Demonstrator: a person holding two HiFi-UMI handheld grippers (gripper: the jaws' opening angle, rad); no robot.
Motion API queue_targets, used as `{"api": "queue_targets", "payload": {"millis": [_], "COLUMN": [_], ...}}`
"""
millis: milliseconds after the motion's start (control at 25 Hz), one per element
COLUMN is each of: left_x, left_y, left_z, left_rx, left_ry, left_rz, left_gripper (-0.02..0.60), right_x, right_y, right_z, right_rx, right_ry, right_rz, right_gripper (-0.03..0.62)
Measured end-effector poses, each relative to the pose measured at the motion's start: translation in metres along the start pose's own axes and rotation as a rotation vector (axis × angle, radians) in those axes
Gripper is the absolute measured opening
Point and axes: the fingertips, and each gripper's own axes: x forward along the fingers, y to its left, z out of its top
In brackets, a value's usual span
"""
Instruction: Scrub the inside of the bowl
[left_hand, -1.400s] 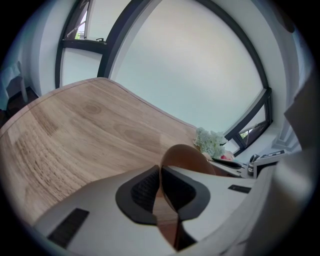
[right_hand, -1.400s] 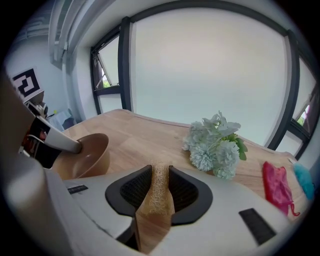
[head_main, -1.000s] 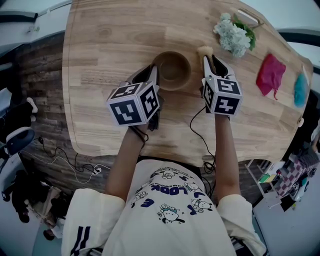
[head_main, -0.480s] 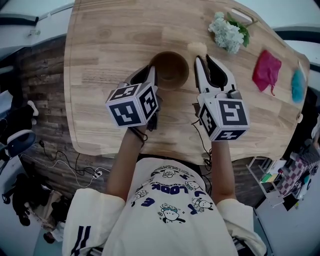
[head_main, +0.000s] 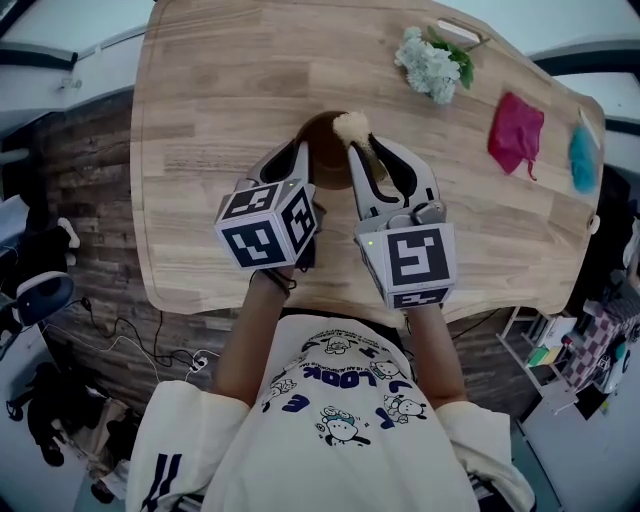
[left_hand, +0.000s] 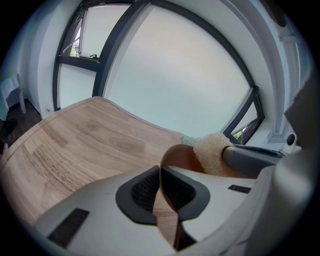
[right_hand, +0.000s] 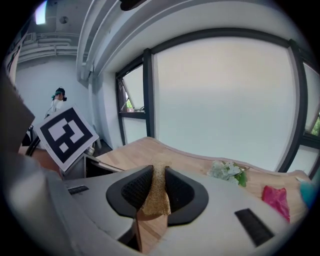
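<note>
Wooden table (head_main: 220, 80), flowers (head_main: 430, 65), red cloth (head_main: 515, 133), sponge (head_main: 351, 127) over bowl (head_main: 321, 142)

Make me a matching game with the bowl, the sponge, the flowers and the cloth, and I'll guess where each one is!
Things:
1. bowl
2. sponge
3. flowers
4. cloth

Places or states:
A. pink-red, lying towards the right end of the table
B. pinched between the jaws of the right hand-held gripper
C. rim clamped by the left hand-held gripper
D. white, lying on the far side of the table, nothing holding them

Right pairs: 1-C, 2-B, 3-D, 4-A
</note>
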Motion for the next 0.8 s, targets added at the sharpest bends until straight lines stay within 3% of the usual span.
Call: {"api": "queue_targets", "payload": {"millis": [360,560,800], "left_x": [-0.031,-0.043,-0.057], "left_y": [-0.034,-0.055,-0.081], "left_z": [0.017,0.024,0.032], "left_rx": [0.065,0.106,0.270], "left_ry": [-0.076,-0.110,-0.149], "left_rz": [-0.047,-0.104,-0.107], "left_gripper": [0.046,0.044,0.044], "right_x": [-0.017,-0.024,-0.035], "right_y": [-0.002,0.002,0.007], "right_z": [0.015,0.019,0.016], "right_rx": [-0.081,-0.115,-0.247], "right_ry": [-0.002,0.003,0.038], "right_rz": [-0.091,-0.082,-0.069], "right_gripper": [0.071,0.071,0.071]}}
